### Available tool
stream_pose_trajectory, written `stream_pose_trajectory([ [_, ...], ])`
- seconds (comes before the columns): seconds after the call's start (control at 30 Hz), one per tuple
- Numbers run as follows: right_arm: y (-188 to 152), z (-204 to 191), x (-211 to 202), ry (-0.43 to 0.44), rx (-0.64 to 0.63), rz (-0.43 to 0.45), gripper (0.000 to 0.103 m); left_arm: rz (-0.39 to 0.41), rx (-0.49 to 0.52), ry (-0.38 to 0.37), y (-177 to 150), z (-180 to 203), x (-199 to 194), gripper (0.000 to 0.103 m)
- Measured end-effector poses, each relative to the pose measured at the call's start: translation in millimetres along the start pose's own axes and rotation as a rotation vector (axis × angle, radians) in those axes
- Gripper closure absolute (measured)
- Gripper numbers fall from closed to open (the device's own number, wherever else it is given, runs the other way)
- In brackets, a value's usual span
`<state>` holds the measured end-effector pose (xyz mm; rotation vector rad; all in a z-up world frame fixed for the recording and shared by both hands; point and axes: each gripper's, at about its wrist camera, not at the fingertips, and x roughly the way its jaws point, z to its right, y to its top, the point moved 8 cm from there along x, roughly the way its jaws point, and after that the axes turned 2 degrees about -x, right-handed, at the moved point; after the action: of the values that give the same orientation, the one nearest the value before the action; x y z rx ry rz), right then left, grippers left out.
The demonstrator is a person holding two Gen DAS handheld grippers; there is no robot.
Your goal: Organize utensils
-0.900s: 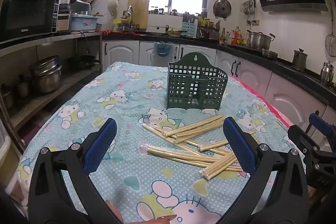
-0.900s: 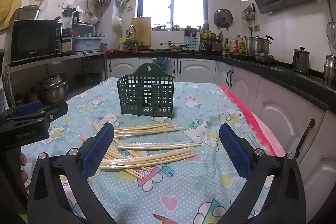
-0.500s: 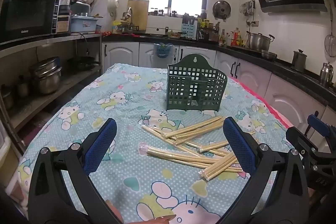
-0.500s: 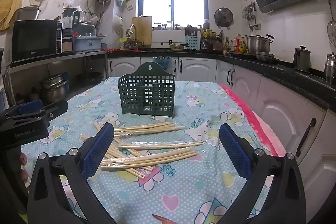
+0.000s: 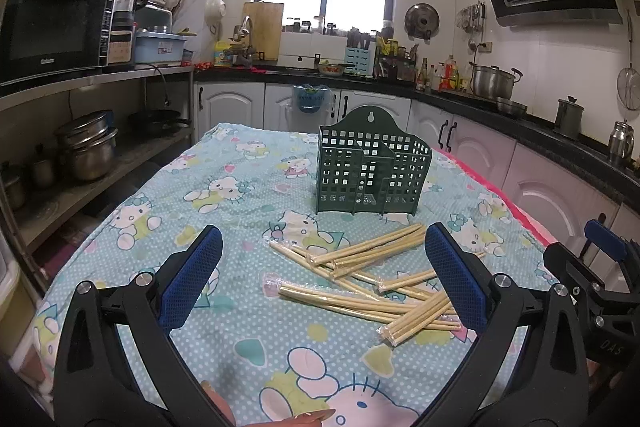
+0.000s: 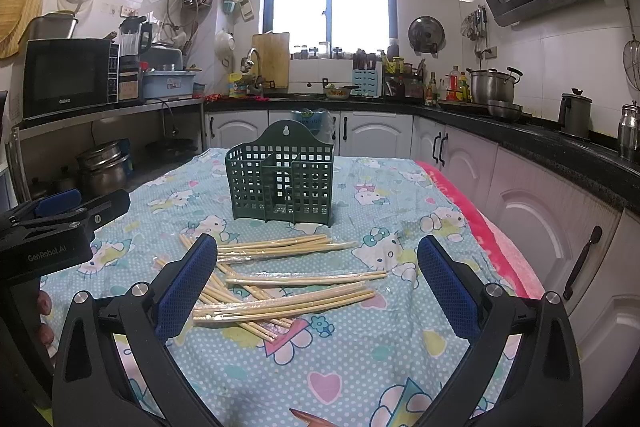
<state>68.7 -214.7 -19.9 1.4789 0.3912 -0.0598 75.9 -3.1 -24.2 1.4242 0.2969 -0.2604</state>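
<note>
Both the left gripper (image 5: 322, 245) and right gripper (image 6: 316, 255) hang wide apart, empty, over wrapped chopsticks (image 5: 360, 279) mid-table (image 5: 168, 227); the green utensil caddy (image 5: 372, 171) stands toward the far edge.

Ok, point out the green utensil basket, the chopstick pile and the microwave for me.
green utensil basket (image 6: 280, 183), right wrist view, on its front lattice wall.
chopstick pile (image 6: 288, 303), right wrist view, on a wrapped bundle near the front.
microwave (image 5: 48, 27), left wrist view, on its dark door.
</note>
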Motion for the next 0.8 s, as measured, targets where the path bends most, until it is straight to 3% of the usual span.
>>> stream_pose_trajectory([
  [0.8, 0.9, -0.9, 0.1, 0.001, -0.002, 0.002, 0.006, 0.006, -0.002, -0.001, 0.0, -0.1, -1.0, 0.009],
])
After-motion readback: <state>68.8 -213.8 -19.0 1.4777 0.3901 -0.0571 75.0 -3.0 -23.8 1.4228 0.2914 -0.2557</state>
